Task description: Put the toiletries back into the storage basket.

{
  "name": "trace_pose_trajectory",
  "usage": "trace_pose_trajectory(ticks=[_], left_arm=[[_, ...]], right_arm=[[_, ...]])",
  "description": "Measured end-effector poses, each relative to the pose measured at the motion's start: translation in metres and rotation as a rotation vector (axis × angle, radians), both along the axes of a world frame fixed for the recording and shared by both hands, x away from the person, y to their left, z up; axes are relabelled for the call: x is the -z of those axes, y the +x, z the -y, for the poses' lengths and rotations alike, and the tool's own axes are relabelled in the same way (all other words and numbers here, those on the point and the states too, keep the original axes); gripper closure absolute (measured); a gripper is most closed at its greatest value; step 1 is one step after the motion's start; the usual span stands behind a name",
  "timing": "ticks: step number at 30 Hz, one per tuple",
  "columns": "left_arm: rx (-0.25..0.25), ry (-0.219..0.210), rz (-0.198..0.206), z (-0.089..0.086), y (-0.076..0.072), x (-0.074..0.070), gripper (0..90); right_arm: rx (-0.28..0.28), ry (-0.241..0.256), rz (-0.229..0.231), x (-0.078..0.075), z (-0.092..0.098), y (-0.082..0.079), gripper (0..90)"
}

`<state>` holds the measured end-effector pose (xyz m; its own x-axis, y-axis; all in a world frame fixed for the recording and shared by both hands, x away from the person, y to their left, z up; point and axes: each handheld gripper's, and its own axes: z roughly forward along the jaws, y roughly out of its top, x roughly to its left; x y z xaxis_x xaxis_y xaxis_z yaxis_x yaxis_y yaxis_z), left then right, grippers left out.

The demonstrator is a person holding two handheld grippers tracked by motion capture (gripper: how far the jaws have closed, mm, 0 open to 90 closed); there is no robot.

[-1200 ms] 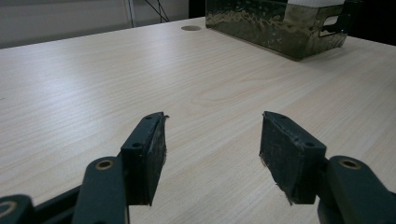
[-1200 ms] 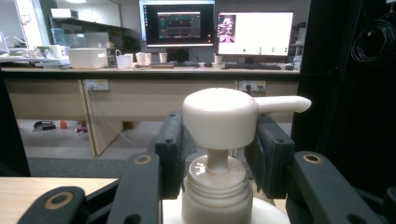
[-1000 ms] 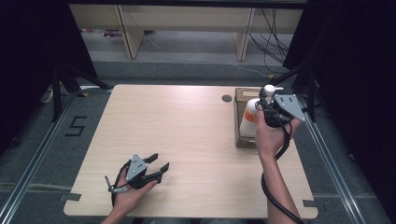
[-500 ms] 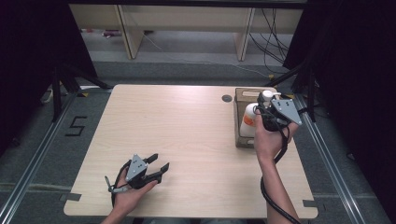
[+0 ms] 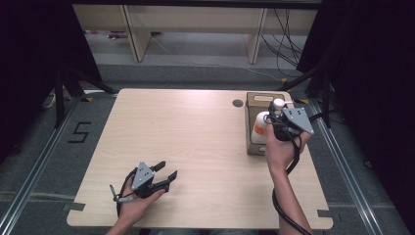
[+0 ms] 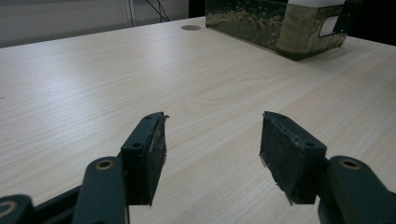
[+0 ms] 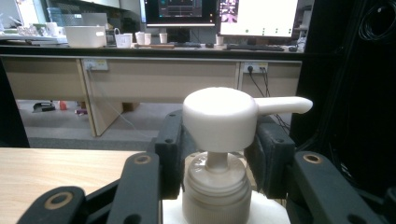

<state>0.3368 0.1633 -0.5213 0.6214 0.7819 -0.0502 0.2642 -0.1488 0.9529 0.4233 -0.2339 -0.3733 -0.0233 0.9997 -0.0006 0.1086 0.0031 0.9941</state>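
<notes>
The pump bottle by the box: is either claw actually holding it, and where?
The right gripper clamps the pump bottle around its neck, under the pump head. The left gripper holds nothing.

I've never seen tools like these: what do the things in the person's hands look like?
Each hand-held gripper, left and right, is black, with two flat padded jaws on pivoting arms with brass-coloured rivets, a grey three-cornered plate on top and a trailing black cable. The forearms are bare.
</notes>
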Motion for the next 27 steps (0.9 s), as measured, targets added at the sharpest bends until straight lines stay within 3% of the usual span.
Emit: trace_pose_trajectory(ticks=[20,27], left_arm=[[0.001,0.006,0.001,0.0010,-0.0003,0.0000,39.9],[0.001,0.007,0.002,0.0012,-0.0005,0.0000,39.9]], right_arm=[[0.005,-0.043,0.028,0.0047,-0.0032,-0.0031,59.8],[0.011,-0.053,0.034,0.0032,-0.0032,-0.0040,54.1]])
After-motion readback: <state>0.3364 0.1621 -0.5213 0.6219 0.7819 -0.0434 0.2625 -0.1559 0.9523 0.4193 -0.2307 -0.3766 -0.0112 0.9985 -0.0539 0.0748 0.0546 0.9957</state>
